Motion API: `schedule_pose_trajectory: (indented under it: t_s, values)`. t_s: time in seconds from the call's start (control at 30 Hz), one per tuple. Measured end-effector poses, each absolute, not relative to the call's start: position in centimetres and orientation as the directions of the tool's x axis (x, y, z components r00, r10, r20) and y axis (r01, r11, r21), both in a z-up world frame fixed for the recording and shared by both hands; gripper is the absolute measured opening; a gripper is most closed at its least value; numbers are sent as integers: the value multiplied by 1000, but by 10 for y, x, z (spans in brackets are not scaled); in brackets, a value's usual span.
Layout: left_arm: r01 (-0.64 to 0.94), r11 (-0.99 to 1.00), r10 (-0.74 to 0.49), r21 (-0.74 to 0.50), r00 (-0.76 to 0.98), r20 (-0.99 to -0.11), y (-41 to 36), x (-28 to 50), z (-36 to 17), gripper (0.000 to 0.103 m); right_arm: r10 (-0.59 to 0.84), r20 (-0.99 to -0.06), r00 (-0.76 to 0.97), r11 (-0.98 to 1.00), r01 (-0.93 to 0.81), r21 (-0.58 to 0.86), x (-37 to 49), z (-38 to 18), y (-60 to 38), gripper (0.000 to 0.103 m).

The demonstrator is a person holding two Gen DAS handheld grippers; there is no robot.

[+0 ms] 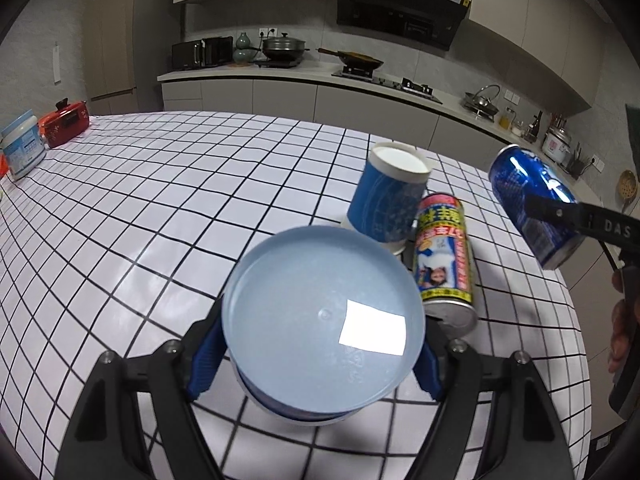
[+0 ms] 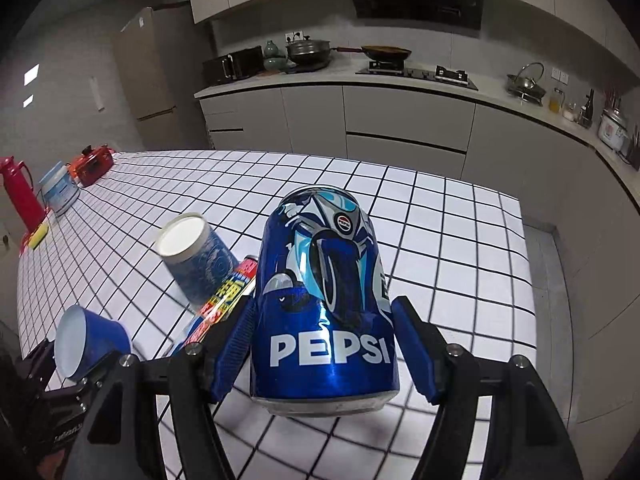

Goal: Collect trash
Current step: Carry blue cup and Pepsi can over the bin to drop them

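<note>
My left gripper (image 1: pixel 316 364) is shut on a pale blue cup (image 1: pixel 324 324), its round base facing the camera, held above the checked table (image 1: pixel 140 200). The same cup shows in the right wrist view (image 2: pixel 86 340). My right gripper (image 2: pixel 320 344) is shut on a blue Pepsi can (image 2: pixel 324 304), held above the table; the can also shows at the right of the left wrist view (image 1: pixel 532 208). A second blue paper cup (image 1: pixel 390 196) leans tilted against a red and yellow can (image 1: pixel 442 258) lying on the table; both show in the right wrist view, cup (image 2: pixel 196 264) and can (image 2: pixel 226 304).
A white and blue tub (image 1: pixel 22 150) and a red pot (image 1: pixel 66 122) stand at the table's far left. A red flask (image 2: pixel 18 192) stands beside them. The kitchen counter (image 1: pixel 280 72) with stove and pans runs behind. The table's right edge drops to the floor (image 2: pixel 540 264).
</note>
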State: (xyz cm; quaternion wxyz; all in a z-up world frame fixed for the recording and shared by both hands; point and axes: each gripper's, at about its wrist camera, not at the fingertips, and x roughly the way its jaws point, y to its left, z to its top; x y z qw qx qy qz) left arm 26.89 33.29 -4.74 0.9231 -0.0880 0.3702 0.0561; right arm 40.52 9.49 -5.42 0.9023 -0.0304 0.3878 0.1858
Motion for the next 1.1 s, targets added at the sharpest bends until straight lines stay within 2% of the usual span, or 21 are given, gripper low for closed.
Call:
schedule_pose_trajectory:
  t_s: [0.5,1.1]
  values:
    - [-140,983,27,-117,749,-662,276,236,-27,79,324,-681,657,930,-352,102,343,-35,35,71]
    - [15,992,-91,-122,760,-643,136,216,-12,79,263,-677,688,960,-257,112,290,-26,-100,71]
